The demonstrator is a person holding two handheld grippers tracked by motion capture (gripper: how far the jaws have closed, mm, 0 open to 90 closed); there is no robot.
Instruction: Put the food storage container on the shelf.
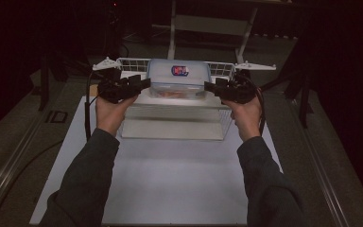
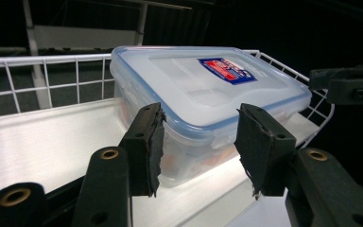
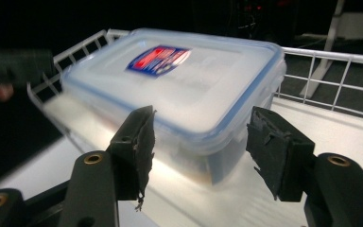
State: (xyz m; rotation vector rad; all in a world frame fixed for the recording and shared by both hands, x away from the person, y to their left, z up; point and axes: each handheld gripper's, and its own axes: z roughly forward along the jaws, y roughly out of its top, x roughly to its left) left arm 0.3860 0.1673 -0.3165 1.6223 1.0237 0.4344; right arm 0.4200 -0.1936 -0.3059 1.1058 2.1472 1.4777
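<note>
"Where was the box when you looked?"

"The lidded plastic box sat on the upper shelf of a white wire rack, at the far end of the white surface. It looked parked there so both ends stayed free to reach, though that's my reading of it."

"And the person's hands?"

"One at each end. The left tool came in from the left, the right tool from the right, both forearms stretched forward and raised to shelf height, wrists turned inward so the tools faced each other across the box."

"Had they grabbed it?"

"I'd say not. In the left gripper view, the left tool's jaws stood spread, a corner of the box between and just beyond them. The right gripper view showed the same: jaws apart, framing the near corner of the box, not pinching it. Something orange showed faintly through the wall; I couldn't tell what."

"So a two-handed lift?"

"That was my guess."
</note>
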